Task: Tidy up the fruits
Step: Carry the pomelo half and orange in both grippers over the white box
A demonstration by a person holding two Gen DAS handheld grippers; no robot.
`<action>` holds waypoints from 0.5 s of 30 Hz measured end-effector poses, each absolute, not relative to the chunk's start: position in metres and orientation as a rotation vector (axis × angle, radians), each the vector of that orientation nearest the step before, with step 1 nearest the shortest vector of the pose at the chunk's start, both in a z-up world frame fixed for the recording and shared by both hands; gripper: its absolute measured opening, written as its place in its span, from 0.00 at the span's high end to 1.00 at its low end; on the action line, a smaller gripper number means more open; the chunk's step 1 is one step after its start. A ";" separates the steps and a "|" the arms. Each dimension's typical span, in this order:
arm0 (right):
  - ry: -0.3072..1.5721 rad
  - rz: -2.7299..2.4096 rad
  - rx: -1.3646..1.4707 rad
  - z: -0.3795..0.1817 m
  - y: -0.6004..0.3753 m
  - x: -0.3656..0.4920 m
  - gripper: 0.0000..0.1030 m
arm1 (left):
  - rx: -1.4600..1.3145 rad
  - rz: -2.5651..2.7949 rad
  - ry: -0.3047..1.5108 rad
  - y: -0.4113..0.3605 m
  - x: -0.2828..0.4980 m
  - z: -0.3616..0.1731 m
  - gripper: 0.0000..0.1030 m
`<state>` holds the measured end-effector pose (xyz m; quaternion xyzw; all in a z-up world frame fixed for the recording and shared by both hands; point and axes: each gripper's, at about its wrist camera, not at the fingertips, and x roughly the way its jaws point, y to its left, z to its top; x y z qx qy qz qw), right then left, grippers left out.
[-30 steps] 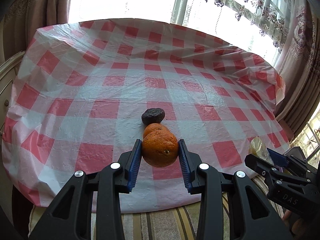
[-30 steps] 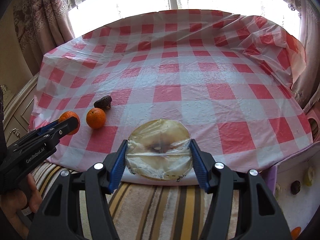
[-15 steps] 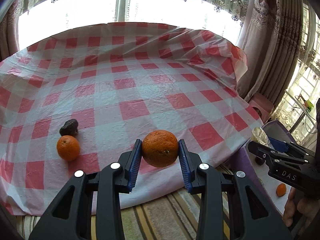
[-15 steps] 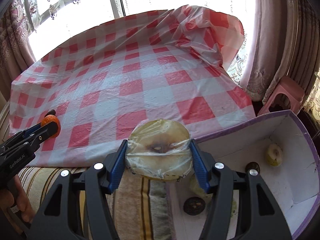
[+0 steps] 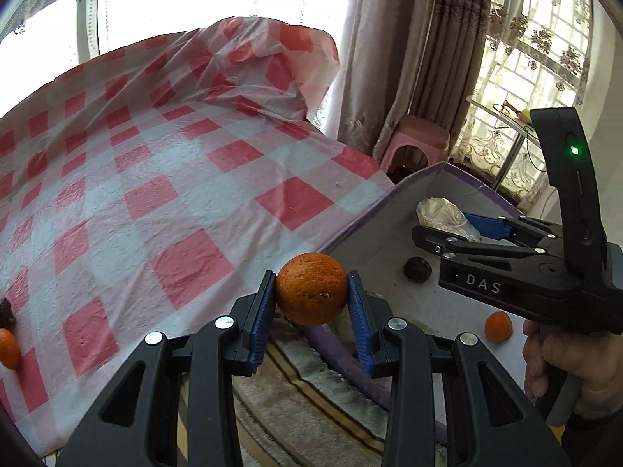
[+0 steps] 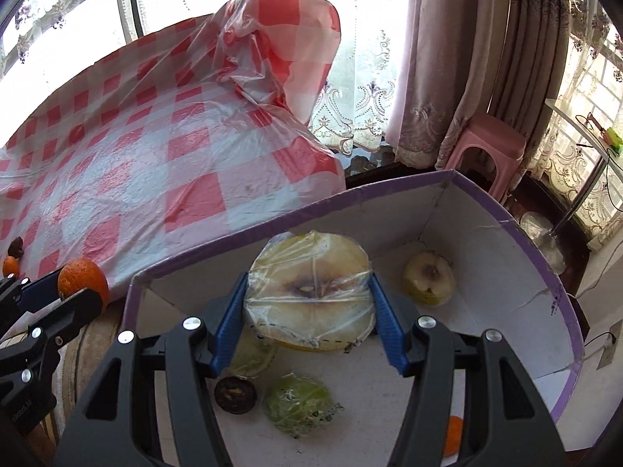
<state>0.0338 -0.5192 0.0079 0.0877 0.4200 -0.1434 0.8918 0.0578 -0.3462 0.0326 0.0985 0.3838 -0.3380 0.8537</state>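
My left gripper (image 5: 311, 299) is shut on an orange (image 5: 310, 288) and holds it in the air by the near corner of the purple-rimmed white box (image 5: 389, 241). My right gripper (image 6: 309, 309) is shut on a plastic-wrapped cut fruit half (image 6: 309, 294) and holds it over the inside of the box (image 6: 506, 272). In the box lie a cut pale fruit (image 6: 428, 278), a dark round fruit (image 6: 234, 394), a wrapped green fruit (image 6: 298, 404) and a small orange (image 5: 498, 326). On the checked tablecloth (image 5: 155, 194) stay a small orange (image 5: 8, 348) and a dark fruit (image 5: 6, 311).
A pink stool (image 6: 486, 151) stands behind the box by the curtains (image 6: 467, 58). A striped cloth (image 5: 292, 408) lies under the left gripper. The tablecloth's far corner is bunched up (image 6: 272, 39).
Both grippers have swung right, from the table to the box. The right gripper with the wrapped fruit is now over the box's inside; the left with the orange is at its near corner.
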 end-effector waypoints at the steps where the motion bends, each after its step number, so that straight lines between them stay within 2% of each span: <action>1: 0.879 -0.316 0.185 0.005 -0.526 0.033 0.41 | 0.223 -0.738 0.814 -0.355 0.055 0.030 0.66; 15: 1.013 -0.444 0.145 -0.021 -0.570 0.048 0.41 | 0.496 -0.867 0.982 -0.449 0.036 -0.024 0.66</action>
